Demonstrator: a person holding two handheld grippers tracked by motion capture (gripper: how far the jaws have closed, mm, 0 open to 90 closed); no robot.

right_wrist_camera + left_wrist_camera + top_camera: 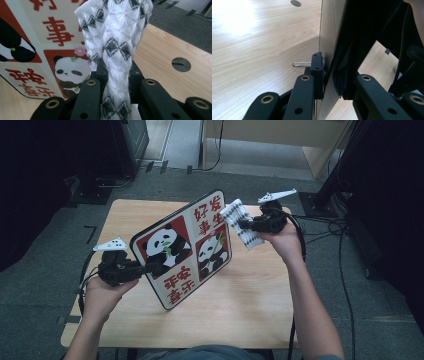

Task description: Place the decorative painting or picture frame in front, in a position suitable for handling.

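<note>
One panda board [182,249] (tilted, upper-right)

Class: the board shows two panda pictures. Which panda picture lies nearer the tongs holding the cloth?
The right panda picture, in the red square beside the red characters. It sits toward the right tongs gripping the cloth; the larger left panda lies by the left tongs.

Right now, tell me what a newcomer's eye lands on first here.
The panda board, red and cream with Chinese characters, stands tilted over the middle of the wooden table, its lower left edge clamped in the left tongs. At its upper right corner, the right tongs grip a white cloth with grey diamond patterning.
</note>
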